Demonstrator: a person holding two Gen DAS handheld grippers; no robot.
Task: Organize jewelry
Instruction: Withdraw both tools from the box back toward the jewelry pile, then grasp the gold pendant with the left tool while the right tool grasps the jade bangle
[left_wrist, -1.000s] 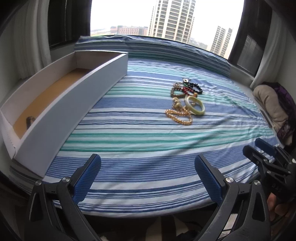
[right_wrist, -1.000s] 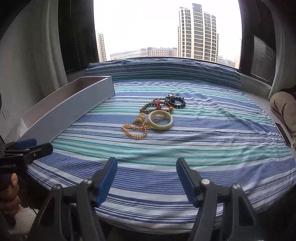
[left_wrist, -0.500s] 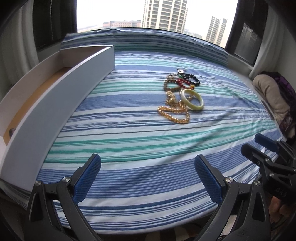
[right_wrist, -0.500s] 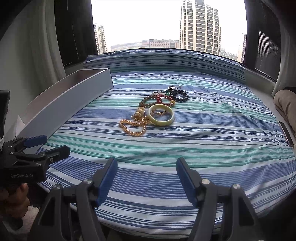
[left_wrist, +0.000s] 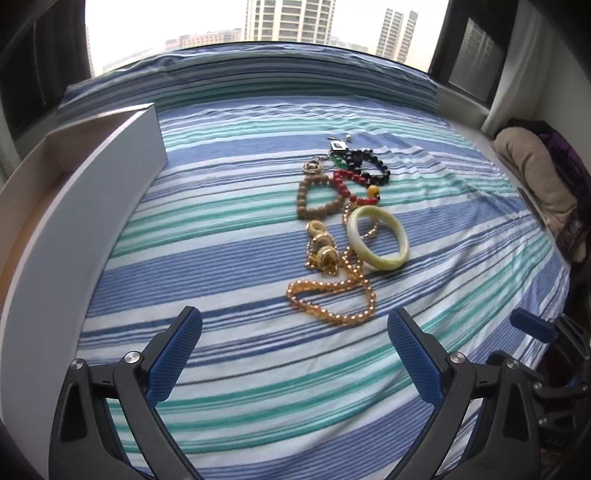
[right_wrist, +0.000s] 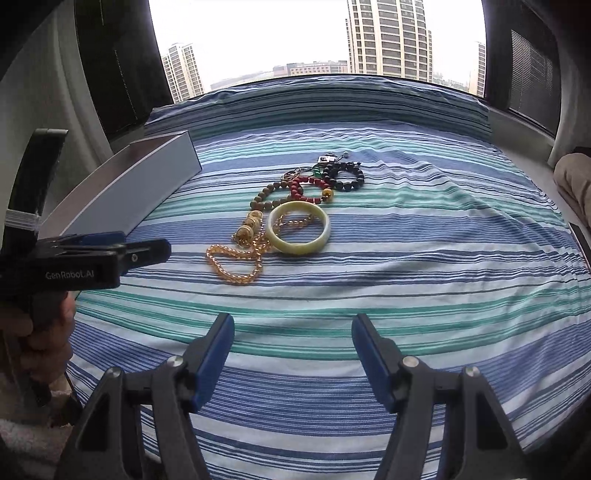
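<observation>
On a bed covered by a blue, teal and white striped sheet (left_wrist: 229, 206), a long white open box (left_wrist: 85, 206) sits far left of a pale green bangle (left_wrist: 377, 238). Just left of the bangle lie gold rings (left_wrist: 324, 254) and an amber bead strand (left_wrist: 332, 295), which loops nearer the viewer. Beyond the bangle rest a brown bead bracelet (left_wrist: 318, 197), a red bead bracelet (left_wrist: 349, 184) and a black bead bracelet (left_wrist: 367, 166), all clustered and touching. The left gripper (left_wrist: 293, 350) hovers just short of the amber strand, jaws spread wide and empty. The right gripper (right_wrist: 293, 354) hovers farther back from the bangle, jaws also wide and empty.
</observation>
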